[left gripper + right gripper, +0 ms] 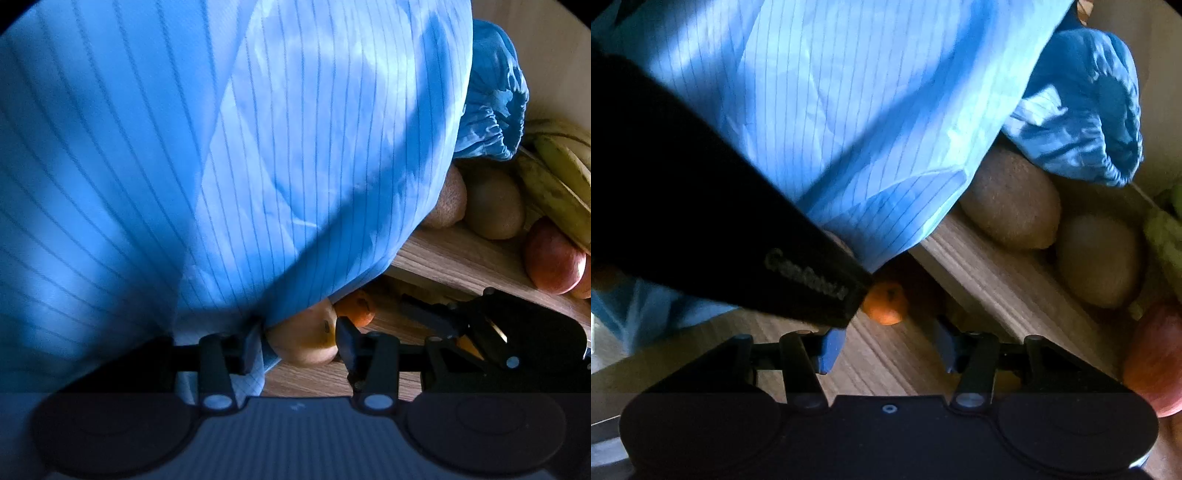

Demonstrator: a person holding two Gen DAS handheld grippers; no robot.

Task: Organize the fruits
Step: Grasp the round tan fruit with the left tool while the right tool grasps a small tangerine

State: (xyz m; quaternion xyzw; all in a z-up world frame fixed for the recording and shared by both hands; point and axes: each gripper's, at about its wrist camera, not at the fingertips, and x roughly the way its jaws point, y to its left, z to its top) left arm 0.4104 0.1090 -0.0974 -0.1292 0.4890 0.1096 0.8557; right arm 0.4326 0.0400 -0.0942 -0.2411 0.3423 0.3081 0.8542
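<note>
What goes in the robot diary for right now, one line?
left gripper: jaws around yellow fruit, grip unclear | right gripper: open, empty | small orange: ahead of right jaws

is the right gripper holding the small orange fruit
No, the right gripper has its jaws apart with only wood between them; the small orange fruit lies beyond them.

The left gripper (301, 343) has its jaws spread wide, with a round yellowish fruit (308, 338) between them; whether the pads press it cannot be told, since blue striped fabric (236, 155) drapes over the left finger. The right gripper (886, 347) has its jaws parted with nothing between them. In the left wrist view the right gripper's black body sits low at the right. A gathered blue sleeve cuff (1100, 110) shows far right in both views.
</note>
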